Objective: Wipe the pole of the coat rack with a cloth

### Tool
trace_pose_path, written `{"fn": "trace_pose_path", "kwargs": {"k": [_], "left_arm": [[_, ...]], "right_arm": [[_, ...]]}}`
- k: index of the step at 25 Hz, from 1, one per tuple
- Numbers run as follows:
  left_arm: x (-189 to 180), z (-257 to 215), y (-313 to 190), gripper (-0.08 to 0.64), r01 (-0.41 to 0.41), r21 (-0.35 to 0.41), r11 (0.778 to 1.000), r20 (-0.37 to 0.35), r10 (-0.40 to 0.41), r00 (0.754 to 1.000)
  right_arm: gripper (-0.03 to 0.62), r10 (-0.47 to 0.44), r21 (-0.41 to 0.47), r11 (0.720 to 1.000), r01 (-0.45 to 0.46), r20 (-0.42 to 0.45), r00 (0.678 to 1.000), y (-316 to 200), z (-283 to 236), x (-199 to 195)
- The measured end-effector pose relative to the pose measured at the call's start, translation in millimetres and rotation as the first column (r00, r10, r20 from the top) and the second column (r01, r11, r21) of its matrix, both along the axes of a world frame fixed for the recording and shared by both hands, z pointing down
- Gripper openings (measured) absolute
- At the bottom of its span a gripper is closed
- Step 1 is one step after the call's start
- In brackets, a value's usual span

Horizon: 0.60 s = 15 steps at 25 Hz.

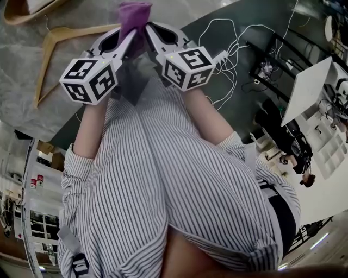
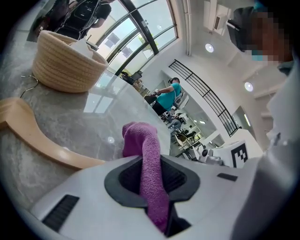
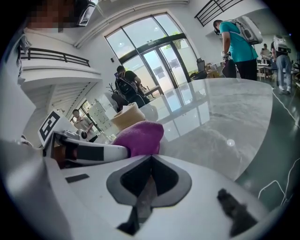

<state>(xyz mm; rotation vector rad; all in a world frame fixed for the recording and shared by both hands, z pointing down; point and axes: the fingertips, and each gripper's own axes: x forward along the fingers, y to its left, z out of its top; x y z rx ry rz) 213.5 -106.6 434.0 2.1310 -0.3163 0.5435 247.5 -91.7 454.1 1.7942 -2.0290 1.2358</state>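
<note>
A purple cloth [image 2: 146, 154] is pinched in my left gripper [image 2: 151, 165], which is shut on it; the free end sticks up past the jaws. In the head view the cloth [image 1: 134, 15] shows above both grippers, which are held side by side over the marble table. My right gripper [image 3: 151, 159] is shut with nothing between its jaws, and the cloth [image 3: 139, 136] sits just beyond its tips, next to the left gripper [image 1: 129, 39]. The right gripper [image 1: 149, 32] nearly touches the left one. No coat rack pole shows in any view.
A wooden hanger [image 1: 54, 43] lies on the grey marble table [image 1: 22, 81], near the left gripper. A woven basket [image 2: 65, 63] stands further back. Cables [image 1: 234, 59] trail over the dark floor at the right. People stand in the background.
</note>
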Motion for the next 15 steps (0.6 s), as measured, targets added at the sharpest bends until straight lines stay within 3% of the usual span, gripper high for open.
{"fn": "trace_pose_path", "kwargs": {"k": [15], "left_arm": [[-1.9,4.8,-1.5,0.078,0.019,-0.033,0.999,0.010,-0.019,1.000]], "right_arm": [[0.015,-0.006,-0.015,1.000,0.007,0.010,1.000,-2.4,8.7,-6.4]]}}
